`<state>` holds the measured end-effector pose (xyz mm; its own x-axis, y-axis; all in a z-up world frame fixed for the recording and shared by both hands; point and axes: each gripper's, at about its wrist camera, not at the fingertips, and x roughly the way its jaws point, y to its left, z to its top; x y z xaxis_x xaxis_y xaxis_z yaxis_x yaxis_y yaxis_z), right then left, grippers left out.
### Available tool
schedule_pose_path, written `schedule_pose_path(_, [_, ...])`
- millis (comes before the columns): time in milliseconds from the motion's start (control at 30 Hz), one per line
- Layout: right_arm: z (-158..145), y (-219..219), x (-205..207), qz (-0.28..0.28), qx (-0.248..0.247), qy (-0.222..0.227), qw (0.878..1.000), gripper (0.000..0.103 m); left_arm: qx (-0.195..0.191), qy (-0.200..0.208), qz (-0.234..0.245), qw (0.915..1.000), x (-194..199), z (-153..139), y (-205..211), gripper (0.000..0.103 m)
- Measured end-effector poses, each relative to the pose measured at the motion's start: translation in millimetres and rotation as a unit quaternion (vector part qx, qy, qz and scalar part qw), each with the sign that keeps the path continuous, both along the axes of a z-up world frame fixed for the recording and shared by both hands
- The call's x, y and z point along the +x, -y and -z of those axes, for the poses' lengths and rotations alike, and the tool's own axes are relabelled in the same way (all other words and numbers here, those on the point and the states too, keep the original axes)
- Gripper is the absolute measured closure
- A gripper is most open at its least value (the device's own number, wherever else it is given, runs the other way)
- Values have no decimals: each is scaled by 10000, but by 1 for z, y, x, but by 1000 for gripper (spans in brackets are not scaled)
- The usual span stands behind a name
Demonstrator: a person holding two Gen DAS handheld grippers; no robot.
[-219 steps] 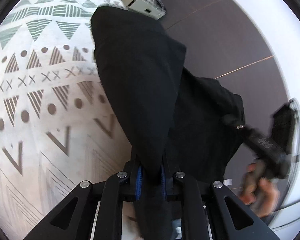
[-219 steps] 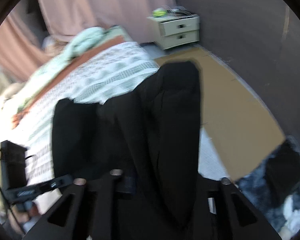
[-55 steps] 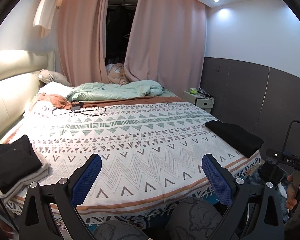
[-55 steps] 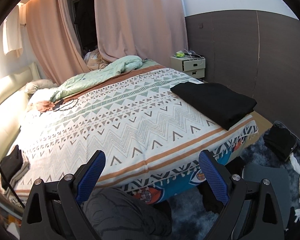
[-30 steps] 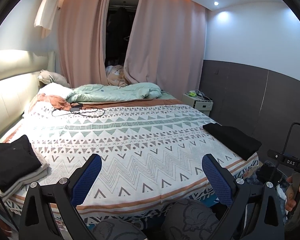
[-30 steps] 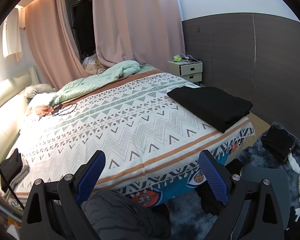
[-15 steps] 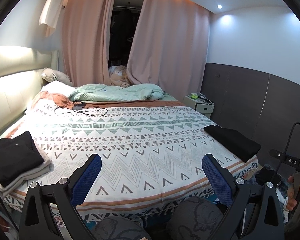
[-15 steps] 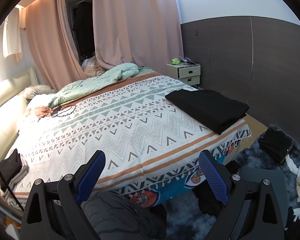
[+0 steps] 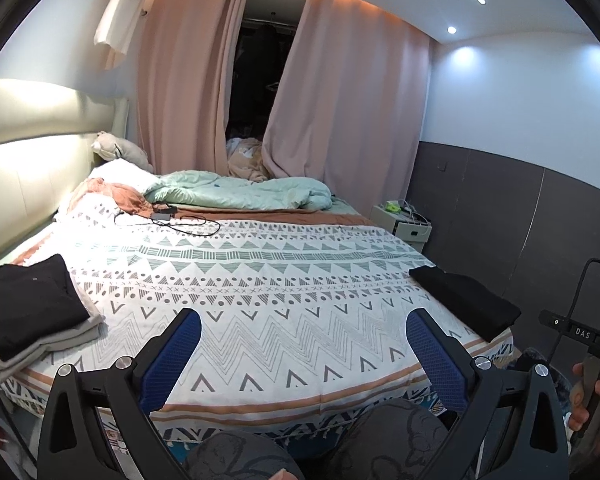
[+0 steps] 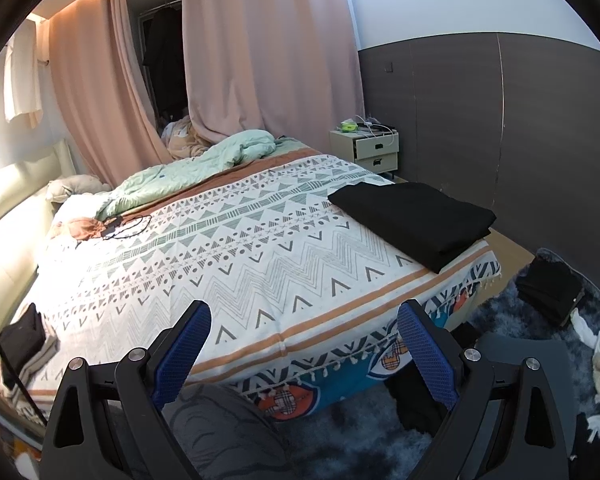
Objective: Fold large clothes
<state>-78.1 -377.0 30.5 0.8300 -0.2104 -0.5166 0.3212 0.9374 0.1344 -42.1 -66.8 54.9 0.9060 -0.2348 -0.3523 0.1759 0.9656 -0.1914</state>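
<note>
While jaws gape, folded garment prob. rests.

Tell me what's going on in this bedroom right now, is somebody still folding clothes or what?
A person stands at the foot of the bed holding tongs in each hand. The left tongs and right tongs are both open and hold nothing. A folded black garment lies flat near the bed's right corner. A stack of folded clothes, black on top, sits at the left edge. More dark clothing lies on the floor rug.
</note>
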Motion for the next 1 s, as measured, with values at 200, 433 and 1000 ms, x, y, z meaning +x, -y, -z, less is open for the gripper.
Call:
schedule_pose_path(200, [5, -2, 1, -116, 225, -13, 9997, 8, 95, 46, 16, 9999, -10, -5, 4, 0])
schedule_pose_path(433, [1, -5, -3, -92, 210, 40, 9997, 8, 189, -6, 61, 9998, -12, -1, 7, 0])
schedule_pose_path(1000, [3, 5, -2, -4, 293, 24, 9996, 8, 528, 92, 71, 9985, -8, -3, 22, 0])
